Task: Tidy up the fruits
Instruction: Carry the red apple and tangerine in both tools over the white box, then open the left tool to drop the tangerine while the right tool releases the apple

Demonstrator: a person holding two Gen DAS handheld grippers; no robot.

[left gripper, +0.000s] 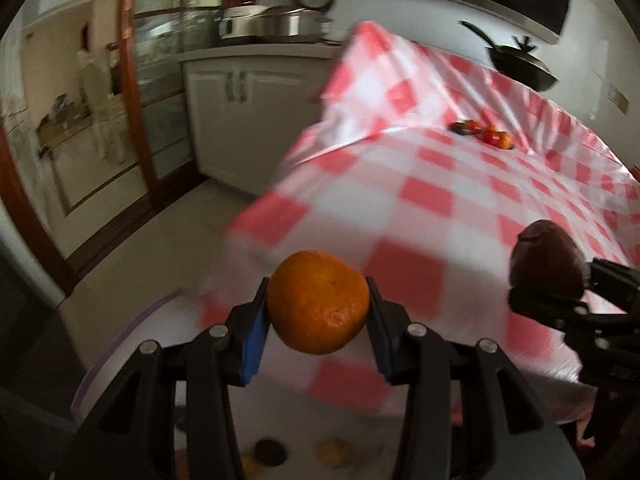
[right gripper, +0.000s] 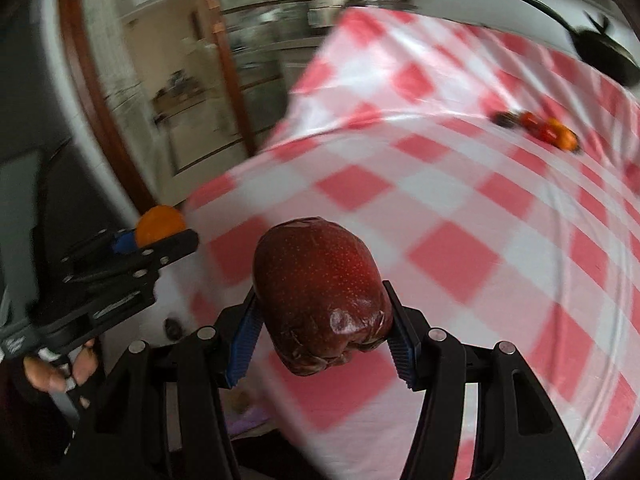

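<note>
My left gripper point(left gripper: 318, 304) is shut on an orange tangerine point(left gripper: 318, 300) and holds it in the air at the near left edge of the red-and-white checked table point(left gripper: 420, 200). My right gripper point(right gripper: 320, 312) is shut on a dark red apple point(right gripper: 320, 292) and holds it above the table's near side. The apple also shows in the left wrist view point(left gripper: 546, 258), to the right of the tangerine. The tangerine also shows in the right wrist view point(right gripper: 160, 224), at the left. A small cluster of red and orange fruits point(left gripper: 486, 134) lies far back on the table; it also shows in the right wrist view point(right gripper: 544, 130).
A white plate with a purple rim point(left gripper: 116, 344) sits below my left gripper, with small dark and yellow pieces on it. A black wok point(left gripper: 520, 66) stands beyond the table's far edge. White cabinets point(left gripper: 240, 120) and metal pots point(left gripper: 276, 24) are at the back left.
</note>
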